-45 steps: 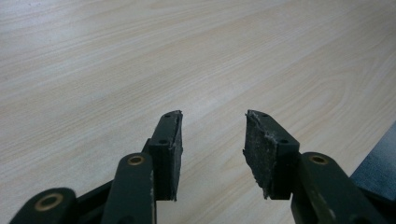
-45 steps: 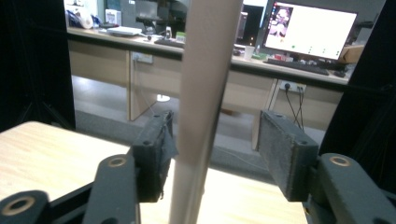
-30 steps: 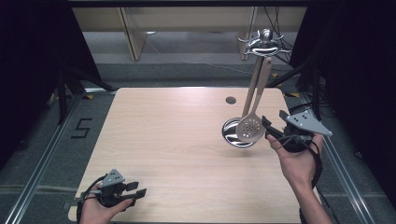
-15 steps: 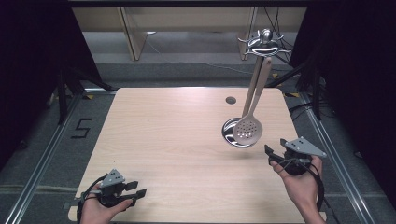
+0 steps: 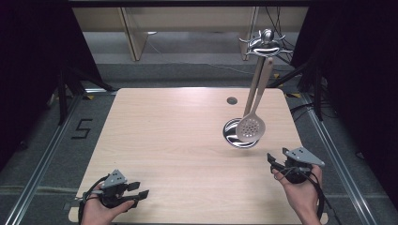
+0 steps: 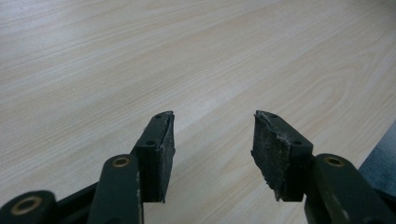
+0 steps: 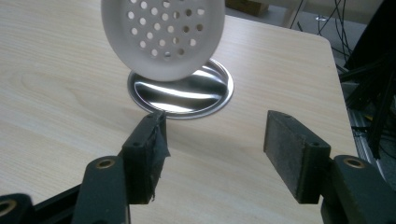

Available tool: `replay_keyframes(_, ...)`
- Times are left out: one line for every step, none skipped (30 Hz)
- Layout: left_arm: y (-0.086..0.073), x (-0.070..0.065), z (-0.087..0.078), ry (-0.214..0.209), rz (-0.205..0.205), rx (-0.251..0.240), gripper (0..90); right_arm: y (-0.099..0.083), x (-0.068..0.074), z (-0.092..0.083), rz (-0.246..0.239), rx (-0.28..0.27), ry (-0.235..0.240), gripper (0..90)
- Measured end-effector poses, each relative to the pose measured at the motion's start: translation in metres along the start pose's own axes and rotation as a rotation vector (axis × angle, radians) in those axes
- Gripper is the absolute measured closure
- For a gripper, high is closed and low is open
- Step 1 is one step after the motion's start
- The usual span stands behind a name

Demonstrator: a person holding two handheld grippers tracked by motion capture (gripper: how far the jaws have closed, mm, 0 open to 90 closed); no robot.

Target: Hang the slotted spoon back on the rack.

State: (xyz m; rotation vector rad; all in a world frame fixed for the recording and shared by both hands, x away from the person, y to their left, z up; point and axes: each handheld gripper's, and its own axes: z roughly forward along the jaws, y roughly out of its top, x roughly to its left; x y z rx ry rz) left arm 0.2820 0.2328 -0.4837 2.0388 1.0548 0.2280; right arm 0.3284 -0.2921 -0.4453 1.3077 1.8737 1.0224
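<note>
My right hand-held gripper (image 5: pixel 277 163) sits released near the skimmer (image 5: pixel 251 127); my left hand-held gripper (image 5: pixel 137 189), well apart from it, is released over the counter (image 5: pixel 169 136).

Hanging skimmer (image 5: pixel 251 127) over its stand's base (image 5: pixel 230 136) blocks the table's (image 5: pixel 164 140) right.

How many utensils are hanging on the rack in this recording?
1. A white perforated skimmer hangs from the metal rack at the table's far right, its head just above the rack's shiny round base. The other hooks look bare.
</note>
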Motion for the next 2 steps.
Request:
replay_keyframes(-0.0001, -0.001, 0.0009, 0.0, -0.01, -0.012, 47.4, -0.0001, -0.0003, -0.0007, 0.023, 0.011, 0.011, 42.4)
replay_keyframes(0.0, -0.0015, 0.0015, 0.005, -0.015, -0.019, 47.3, -0.0004, 0.0017, -0.0026, 0.06, 0.026, 0.002, 43.1)
